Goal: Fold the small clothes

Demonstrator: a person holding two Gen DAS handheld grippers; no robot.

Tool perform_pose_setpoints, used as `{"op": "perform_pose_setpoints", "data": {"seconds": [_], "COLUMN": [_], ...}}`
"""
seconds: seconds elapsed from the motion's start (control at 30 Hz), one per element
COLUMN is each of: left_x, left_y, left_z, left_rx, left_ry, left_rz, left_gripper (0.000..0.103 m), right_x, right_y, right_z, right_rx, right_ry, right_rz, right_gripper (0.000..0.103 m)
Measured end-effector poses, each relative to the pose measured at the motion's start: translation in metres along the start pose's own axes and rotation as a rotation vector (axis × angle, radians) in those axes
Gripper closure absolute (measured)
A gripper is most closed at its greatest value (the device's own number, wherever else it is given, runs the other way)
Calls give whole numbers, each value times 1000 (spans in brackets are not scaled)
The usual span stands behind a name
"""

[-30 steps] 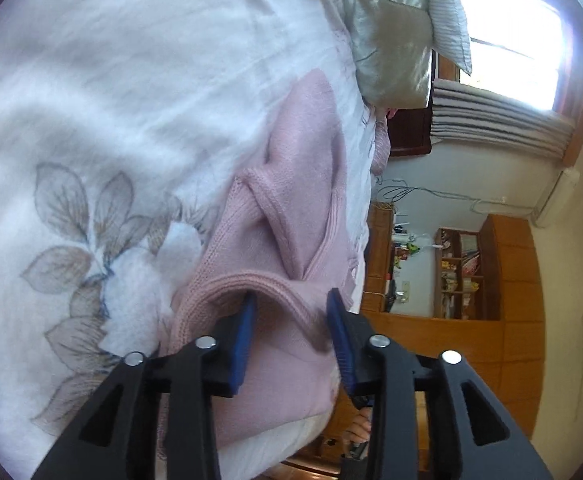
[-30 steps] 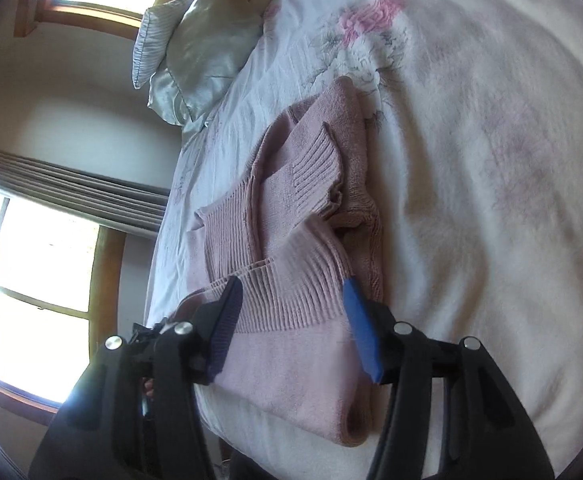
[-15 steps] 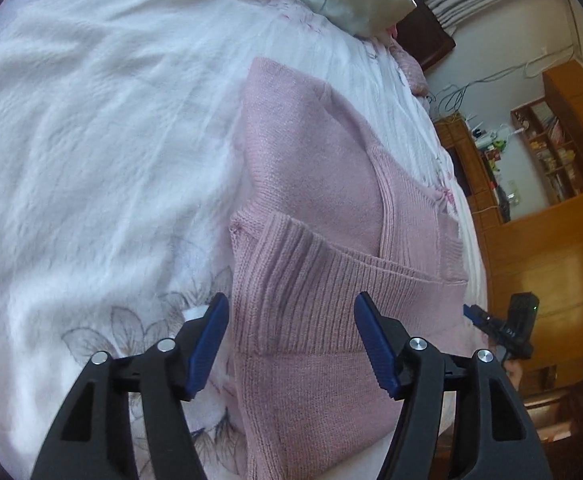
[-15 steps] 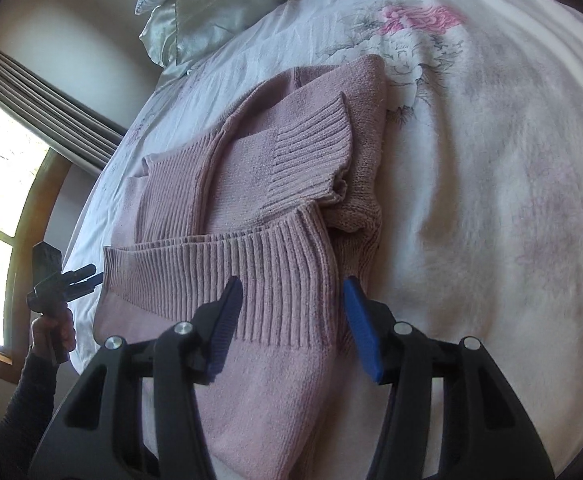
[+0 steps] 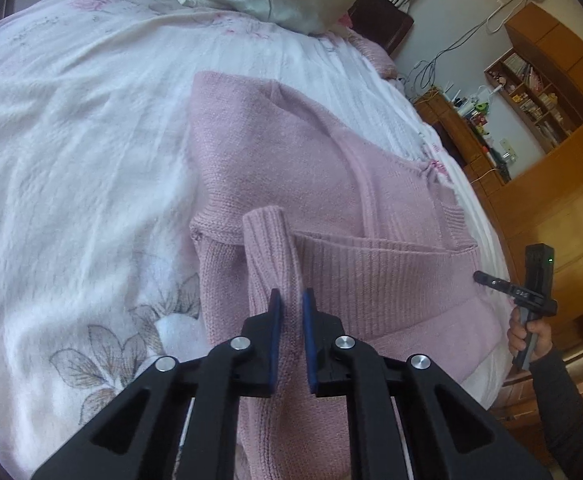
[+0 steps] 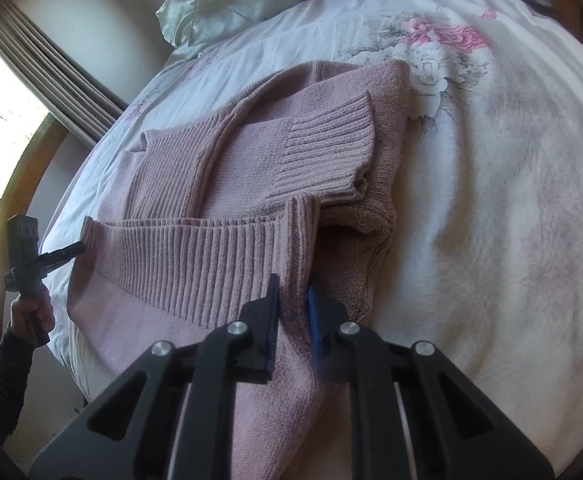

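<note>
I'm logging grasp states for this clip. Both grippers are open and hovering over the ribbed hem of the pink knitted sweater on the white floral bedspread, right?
Not open: each is shut on a pinched ridge of the ribbed hem. The left gripper clamps the pink knitted sweater in the left wrist view, and the right gripper does so in the right wrist view. The sweater does lie on the white floral bedspread.

pink knitted sweater (image 5: 291,168) lies partly folded on the bed, sleeve cuff across its body toward 12 o'clock, ribbed hem pinched up at both corners near 6 o'clock.
</note>
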State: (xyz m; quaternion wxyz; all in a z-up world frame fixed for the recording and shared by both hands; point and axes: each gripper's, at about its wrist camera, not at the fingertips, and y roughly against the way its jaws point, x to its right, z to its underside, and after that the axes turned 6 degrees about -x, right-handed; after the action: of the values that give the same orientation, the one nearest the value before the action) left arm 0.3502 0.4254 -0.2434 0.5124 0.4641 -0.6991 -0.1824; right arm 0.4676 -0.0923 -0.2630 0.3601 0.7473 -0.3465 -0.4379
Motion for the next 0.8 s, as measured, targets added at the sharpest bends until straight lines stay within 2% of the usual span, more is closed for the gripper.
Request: {"op": "perform_pose_setpoints", "data": {"seconds": [0.1,0.27,0.37,0.5,0.67,0.8], "left_x": [17,27,31,34,19,0], "left_y": [18,45,69,87,70,34], "left_z": [4,2,-10,-43,-98,-135], "left_rx": [42,97,156,206,199,152], "left_ry": [-54,-45,-42,-35,11,63], "left_rz": [23,75,108,117,98,68], "left_gripper": [98,98,98,98,98,98], "right_x": [-10,-28,-39,-41,-20,1], "right_y": [24,66,85,96,82,49], "right_z": [2,3,-6,-36,-91,-130], "right_rx": [52,146,192,238,251,200], "right_ry": [10,48,75,61,-32,-107], "right_rz": [-17,-31,-28,-7,13,62], "right_gripper": [93,94,94,94,94,94]}}
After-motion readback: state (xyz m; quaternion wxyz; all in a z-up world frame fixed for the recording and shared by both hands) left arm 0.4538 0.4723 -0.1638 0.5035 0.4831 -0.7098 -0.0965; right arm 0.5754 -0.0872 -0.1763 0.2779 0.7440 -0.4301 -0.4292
